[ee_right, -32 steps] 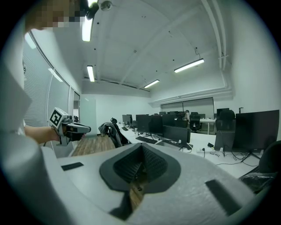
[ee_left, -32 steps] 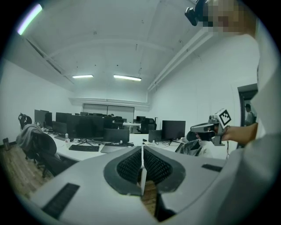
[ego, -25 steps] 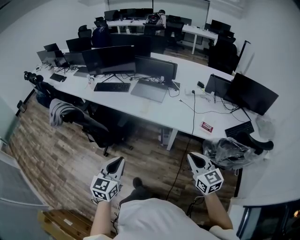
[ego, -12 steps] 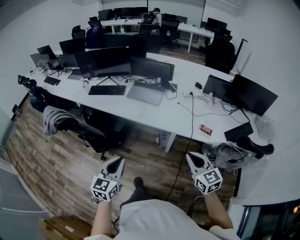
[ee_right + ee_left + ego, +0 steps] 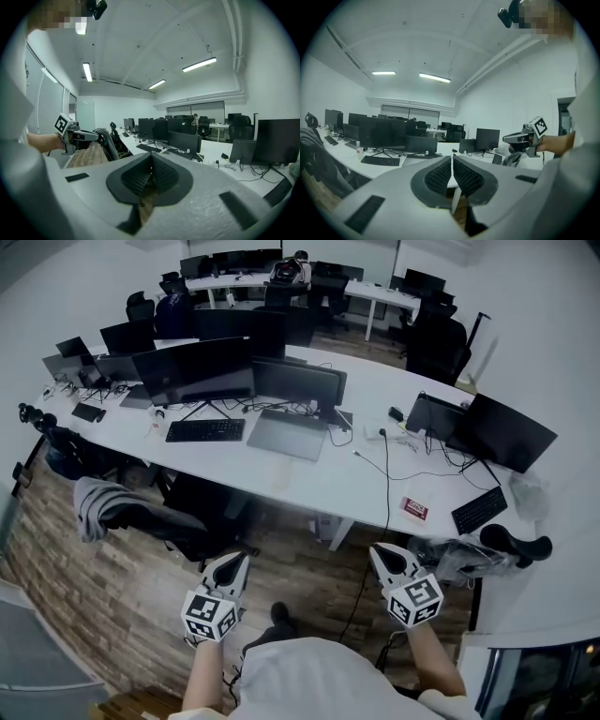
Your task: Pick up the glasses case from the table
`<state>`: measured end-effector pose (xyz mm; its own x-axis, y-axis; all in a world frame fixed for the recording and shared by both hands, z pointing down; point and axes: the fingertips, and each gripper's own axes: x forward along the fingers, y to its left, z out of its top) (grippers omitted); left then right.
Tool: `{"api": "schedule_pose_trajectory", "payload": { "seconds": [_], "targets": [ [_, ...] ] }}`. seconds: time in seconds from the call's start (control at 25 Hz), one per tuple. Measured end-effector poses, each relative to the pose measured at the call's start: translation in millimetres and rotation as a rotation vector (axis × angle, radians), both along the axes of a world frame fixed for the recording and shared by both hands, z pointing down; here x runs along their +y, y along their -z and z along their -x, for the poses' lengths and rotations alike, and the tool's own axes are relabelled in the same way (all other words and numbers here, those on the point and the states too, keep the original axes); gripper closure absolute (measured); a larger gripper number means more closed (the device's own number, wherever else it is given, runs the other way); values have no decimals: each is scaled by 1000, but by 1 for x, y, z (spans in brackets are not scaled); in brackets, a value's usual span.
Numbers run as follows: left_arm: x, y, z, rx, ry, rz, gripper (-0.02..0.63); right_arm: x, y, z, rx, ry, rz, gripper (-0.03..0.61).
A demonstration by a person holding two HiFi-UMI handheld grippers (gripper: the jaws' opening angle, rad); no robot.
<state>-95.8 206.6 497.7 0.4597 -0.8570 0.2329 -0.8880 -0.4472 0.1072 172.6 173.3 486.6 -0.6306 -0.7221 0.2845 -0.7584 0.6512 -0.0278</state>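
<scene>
- Closed in on tabletop (image 5: 309, 486) since a second ago; approach only, no reach begun.
- Kept left claw (image 5: 236, 563) and right claw (image 5: 382, 555) pressed together, empty, above floor (image 5: 112, 601).
- Could not confirm glasses case; possibly red item (image 5: 415, 509) by tabletop's near edge.

Even, cool office light from ceiling strips (image 5: 434, 77) — soft shadows, strong fisheye bending at edges, dark vignetted corners
</scene>
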Motion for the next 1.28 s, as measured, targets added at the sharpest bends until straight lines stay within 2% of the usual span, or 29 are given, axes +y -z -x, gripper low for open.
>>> {"api": "schedule_pose_trajectory", "payload": {
  "seconds": [0.4,0.8,1.28],
  "targets": [
    [-78,-11,57,-3,-53,14,600,-66,-3,57,29,-43,7,580],
    [-125,-14,111,0,-66,10,600,-110,-10,104,52,-62,11,580],
    [-157,-29,114,6,-67,41,600,-140,-22,107,55,-68,38,580]
  ]
}}
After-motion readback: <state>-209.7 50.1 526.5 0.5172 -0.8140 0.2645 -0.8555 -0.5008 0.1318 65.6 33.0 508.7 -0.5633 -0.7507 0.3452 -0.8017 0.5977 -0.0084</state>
